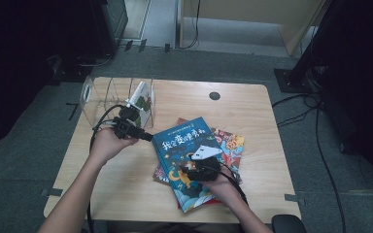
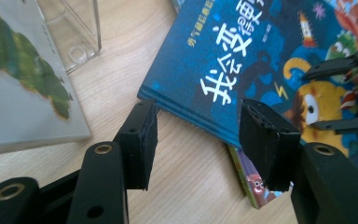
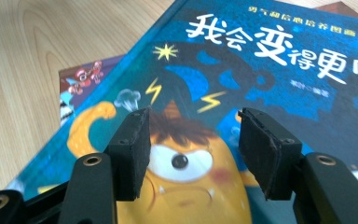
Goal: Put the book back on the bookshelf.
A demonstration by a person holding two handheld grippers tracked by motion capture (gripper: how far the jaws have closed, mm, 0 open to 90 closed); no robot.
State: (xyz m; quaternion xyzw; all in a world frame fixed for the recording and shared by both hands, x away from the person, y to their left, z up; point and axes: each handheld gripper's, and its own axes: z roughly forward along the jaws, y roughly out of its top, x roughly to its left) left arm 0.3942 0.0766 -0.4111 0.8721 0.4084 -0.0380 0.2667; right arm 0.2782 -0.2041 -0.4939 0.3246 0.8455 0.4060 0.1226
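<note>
Forearms came up from the bottom of the high view, w/ the left gripper [image 1: 126, 127] at centre-left beside the clear rack [image 1: 97, 97] and the right gripper [image 1: 201, 167] low centre, over the blue book [image 1: 187, 160]. One white-and-green book [image 1: 143, 99] already stood in the rack at upper left; the blue book lay flat on top of a stack of other books [image 1: 230, 143] mid-table, so by my read roughly one book was filed and the stack was left to do. Left wrist was bent, gripper pointing toward the blue book's upper-left corner; right hand sat low, gripper angled onto the cover.

Left gripper view: black pads [image 2: 140, 140] stood apart w/ bare wooden table [image 2: 191, 186] between them, nothing clamped. Blue book's near edge [image 2: 186, 112] lay just beyond the tips, the rack's clear foot [image 2: 79, 42] at upper left, the standing book's cover [image 2: 23, 93] at left. Right gripper's jaws showed at the right edge over the cover.

Right gripper view: pads [image 3: 133, 149] apart, hovering over the yellow one-eyed monster [image 3: 182, 182] on the blue cover, gripping nothing; whether they touched the cover I couldn't tell. Lower book's corner [image 3: 81, 79] poked out at left
</note>
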